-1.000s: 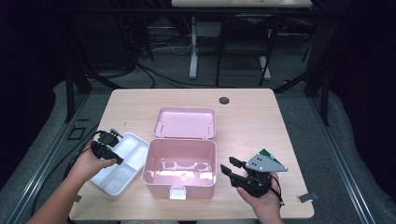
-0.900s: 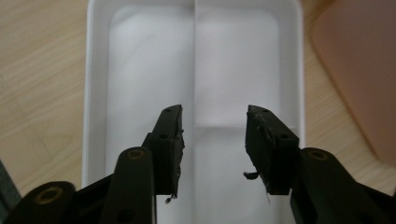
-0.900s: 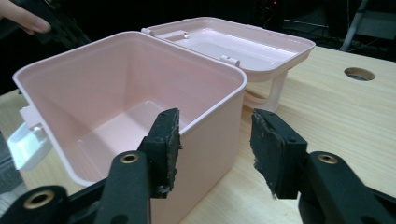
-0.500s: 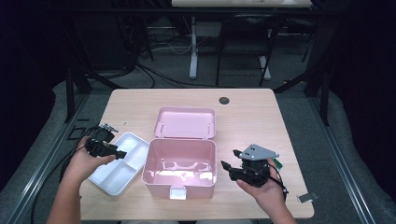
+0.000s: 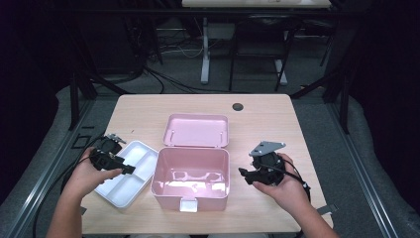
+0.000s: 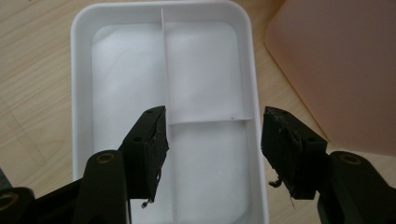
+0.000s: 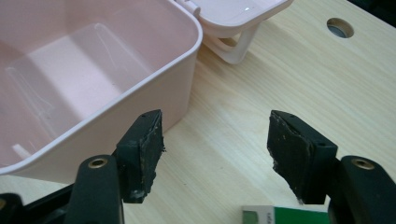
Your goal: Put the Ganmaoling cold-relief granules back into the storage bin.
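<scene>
Had just spread the left gripper point(image 6: 212, 140) to its widest above the white divided tray point(image 6: 74, 93), nothing clamped, and eased up off it. Had likewise opened the right gripper point(image 7: 215, 140) fairly wide, empty, drawn back from the open pink box point(image 5: 190, 191). Left the tray flat on the bench point(image 5: 267, 124), just beside the box's left wall. Probably a set-down finished, tray freed. Pale wood with a cable hole point(image 5: 237, 106); dark room, desk legs and cables behind.

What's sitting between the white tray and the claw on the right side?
The open pink box stands between the white tray and the right claw, seen in the high view.
</scene>
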